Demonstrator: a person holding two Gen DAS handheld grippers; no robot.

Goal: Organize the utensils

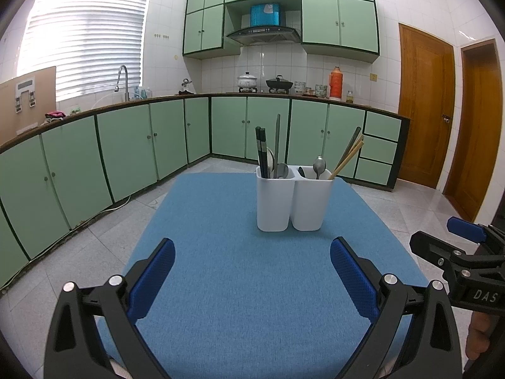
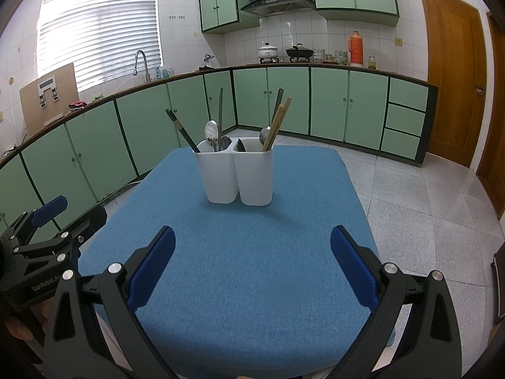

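Note:
A white two-compartment utensil holder (image 1: 293, 202) (image 2: 240, 173) stands on the blue table mat (image 1: 252, 284) (image 2: 240, 268). Its left compartment holds dark chopsticks (image 1: 261, 153) (image 2: 183, 131), spoons (image 2: 210, 132) and a grey handle. Its right compartment holds a spoon (image 1: 318, 166), wooden chopsticks (image 1: 347, 156) (image 2: 277, 123) and a dark handle. My left gripper (image 1: 252, 252) is open and empty, well in front of the holder. My right gripper (image 2: 252, 240) is open and empty, also in front of it. Each gripper shows at the edge of the other's view (image 1: 442, 237) (image 2: 75, 211).
Green kitchen cabinets (image 1: 126, 151) and a counter with a sink tap (image 1: 123, 82), pots (image 1: 247, 80) and an orange thermos (image 1: 336, 83) run behind the table. Wooden doors (image 1: 426, 107) are at the right. Tiled floor surrounds the table.

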